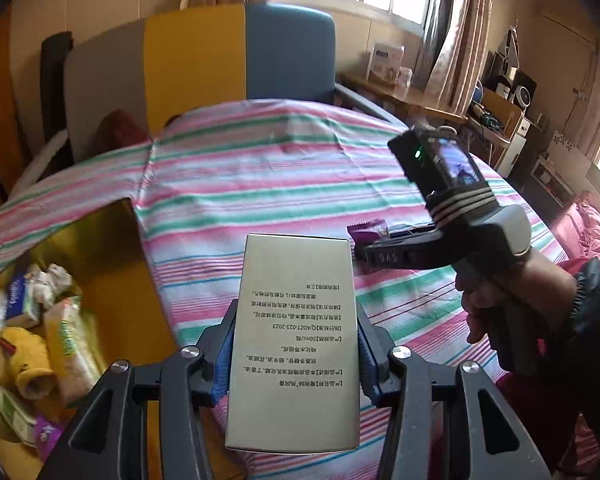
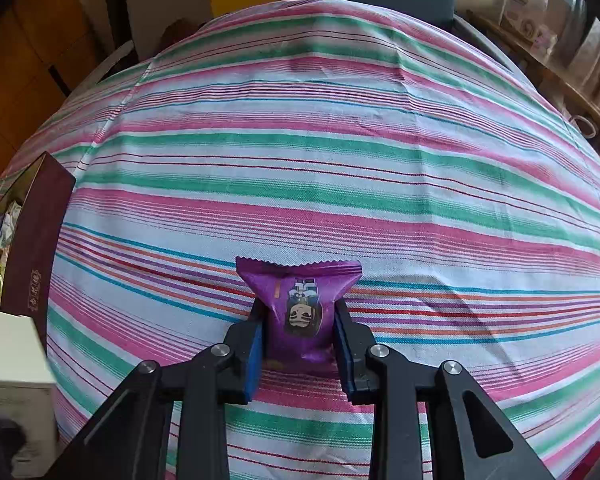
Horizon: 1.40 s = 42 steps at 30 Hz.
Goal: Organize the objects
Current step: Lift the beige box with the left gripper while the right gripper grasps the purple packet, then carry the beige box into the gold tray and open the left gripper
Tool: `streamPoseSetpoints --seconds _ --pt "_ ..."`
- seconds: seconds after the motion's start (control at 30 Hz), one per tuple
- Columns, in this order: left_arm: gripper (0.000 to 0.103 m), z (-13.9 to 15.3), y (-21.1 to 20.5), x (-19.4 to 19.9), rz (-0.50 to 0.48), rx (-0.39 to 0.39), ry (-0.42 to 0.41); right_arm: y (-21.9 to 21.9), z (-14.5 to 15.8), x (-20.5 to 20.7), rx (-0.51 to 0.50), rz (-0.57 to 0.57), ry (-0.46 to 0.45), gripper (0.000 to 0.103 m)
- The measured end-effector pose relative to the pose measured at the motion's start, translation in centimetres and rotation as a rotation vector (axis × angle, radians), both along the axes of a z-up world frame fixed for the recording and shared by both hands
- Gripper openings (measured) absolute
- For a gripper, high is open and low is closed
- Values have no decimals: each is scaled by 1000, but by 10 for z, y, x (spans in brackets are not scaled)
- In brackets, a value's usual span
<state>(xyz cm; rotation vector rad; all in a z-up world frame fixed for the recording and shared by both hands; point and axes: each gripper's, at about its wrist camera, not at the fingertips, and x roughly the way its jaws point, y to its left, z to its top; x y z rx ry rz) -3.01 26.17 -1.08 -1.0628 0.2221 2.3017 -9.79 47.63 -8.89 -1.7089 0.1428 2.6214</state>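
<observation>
My left gripper (image 1: 296, 344) is shut on a tall grey carton (image 1: 294, 340) printed with text, held upright above the striped bedcover (image 1: 260, 184). To its left sits an open box (image 1: 100, 264) with a yellow lining, holding several packets and a yellow plush toy (image 1: 20, 356). My right gripper (image 2: 298, 320) is shut on a purple snack packet (image 2: 298, 304) that lies on the striped cover (image 2: 340, 160). In the left wrist view the right gripper (image 1: 370, 246), in a person's hand (image 1: 484, 304), points down at that purple packet (image 1: 370, 229).
The box's dark maroon wall (image 2: 36, 248) shows at the left of the right wrist view, with the grey carton (image 2: 12, 380) below it. A grey, yellow and blue headboard (image 1: 204, 64) stands behind the bed. A desk (image 1: 404, 96) and shelves with clutter (image 1: 504, 100) are at the right.
</observation>
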Motion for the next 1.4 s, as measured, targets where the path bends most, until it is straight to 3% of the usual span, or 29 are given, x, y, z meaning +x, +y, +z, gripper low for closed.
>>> streamPoseSetpoints --seconds 0.5,1.2,1.4 --pt "50 15 -44 16 62 34 28 -8 -3 -9 28 19 7 32" --pt "50 12 -63 21 86 65 -3 -12 -4 -9 67 38 21 32" --pt "50 10 -73 19 109 70 -13 -20 -4 -8 120 68 33 33"
